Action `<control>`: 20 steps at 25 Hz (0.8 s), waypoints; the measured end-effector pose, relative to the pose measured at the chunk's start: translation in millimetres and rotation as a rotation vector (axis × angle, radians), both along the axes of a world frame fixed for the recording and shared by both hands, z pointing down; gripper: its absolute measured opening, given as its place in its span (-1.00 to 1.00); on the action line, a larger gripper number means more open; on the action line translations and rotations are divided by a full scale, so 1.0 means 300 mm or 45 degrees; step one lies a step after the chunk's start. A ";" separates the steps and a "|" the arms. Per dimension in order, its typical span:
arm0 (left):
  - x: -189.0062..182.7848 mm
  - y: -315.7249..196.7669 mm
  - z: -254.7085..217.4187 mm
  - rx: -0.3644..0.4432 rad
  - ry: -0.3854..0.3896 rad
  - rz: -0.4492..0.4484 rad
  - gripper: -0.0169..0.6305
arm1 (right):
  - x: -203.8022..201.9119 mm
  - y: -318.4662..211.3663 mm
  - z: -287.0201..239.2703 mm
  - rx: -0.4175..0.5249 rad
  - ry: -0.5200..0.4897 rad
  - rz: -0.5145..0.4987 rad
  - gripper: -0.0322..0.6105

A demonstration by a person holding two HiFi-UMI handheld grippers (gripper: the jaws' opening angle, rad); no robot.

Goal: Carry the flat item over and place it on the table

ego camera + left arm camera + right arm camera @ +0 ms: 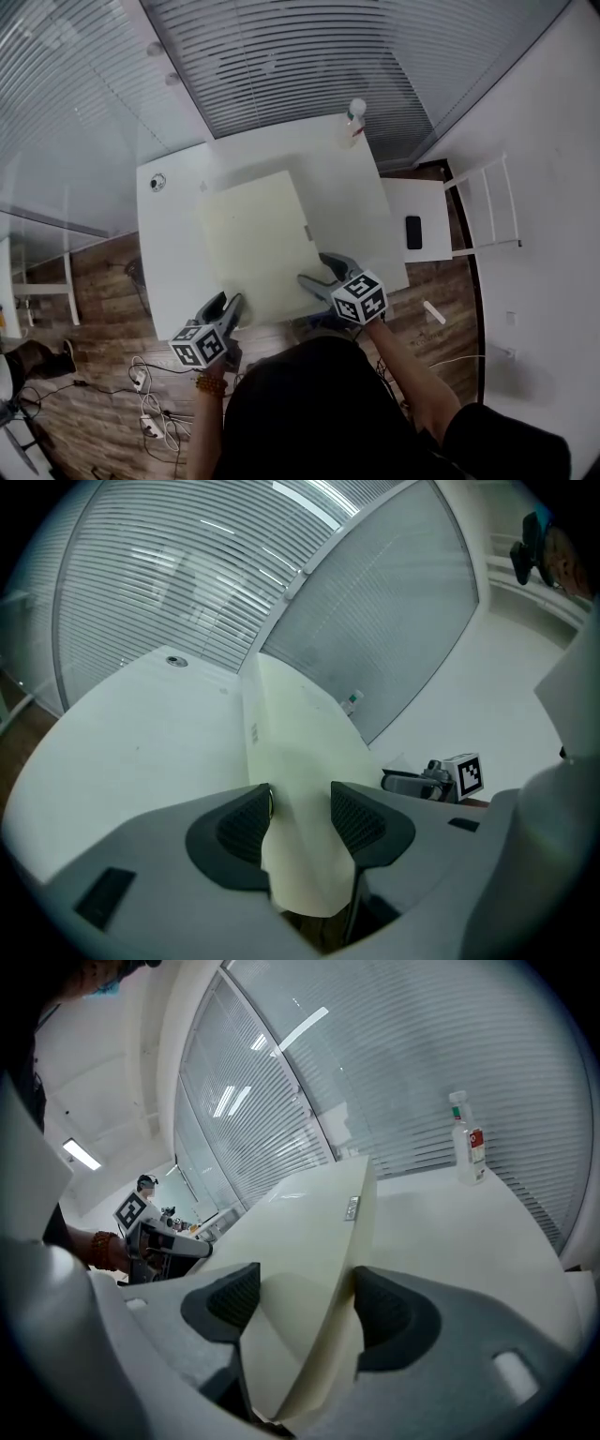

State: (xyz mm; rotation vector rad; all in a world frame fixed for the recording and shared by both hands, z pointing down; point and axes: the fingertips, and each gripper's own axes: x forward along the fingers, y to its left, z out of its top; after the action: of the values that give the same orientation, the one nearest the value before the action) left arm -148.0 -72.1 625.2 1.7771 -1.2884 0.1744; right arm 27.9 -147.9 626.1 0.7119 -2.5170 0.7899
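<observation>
- We've got a pale yellow board (258, 244) held flat over the white surface (173, 225). It covers the middle of it and reaches back to the near edge.
- The left hand-held gripper (230, 305) is clamped on the board's near left corner. In the left gripper view (300, 822) both dark ribbed pads (246, 825) sit on either side of the board (300, 752).
- The right hand-held gripper (319, 274) is doing the same at the near right corner. Its own view (305, 1302) shows the jaws pinched on the board (309, 1232) edge.
- So both grippers hold the same near edge, one per corner, with our arms reaching in from the bottom of the head view.
- We can't tell whether the far edge is touching the surface or floating just above it.
- A clear spray bottle (353, 120) stands upright at the far right corner of the surface, well apart from the board. It also shows in the right gripper view (466, 1143).
- A small round thing (157, 182) sits near the far left corner.
- A dark phone (413, 232) lies on a small side surface (422, 202) to the right.
- Cables (141, 394) trail on the wooden floor (94, 291) at the left.
</observation>
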 end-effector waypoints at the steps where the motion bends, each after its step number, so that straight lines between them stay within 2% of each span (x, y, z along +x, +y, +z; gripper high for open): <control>1: 0.001 -0.003 0.004 -0.004 0.000 0.003 -0.33 | 0.000 -0.004 0.003 0.000 0.005 -0.004 0.06; 20: 0.007 -0.091 0.061 -0.056 0.013 0.001 -0.33 | 0.003 -0.097 0.059 -0.031 0.026 -0.024 0.06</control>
State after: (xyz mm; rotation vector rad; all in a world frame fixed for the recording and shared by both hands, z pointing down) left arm -145.9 -99.4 643.4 1.7392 -1.2670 0.1927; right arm 28.6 -177.1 643.7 0.6833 -2.4878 0.8012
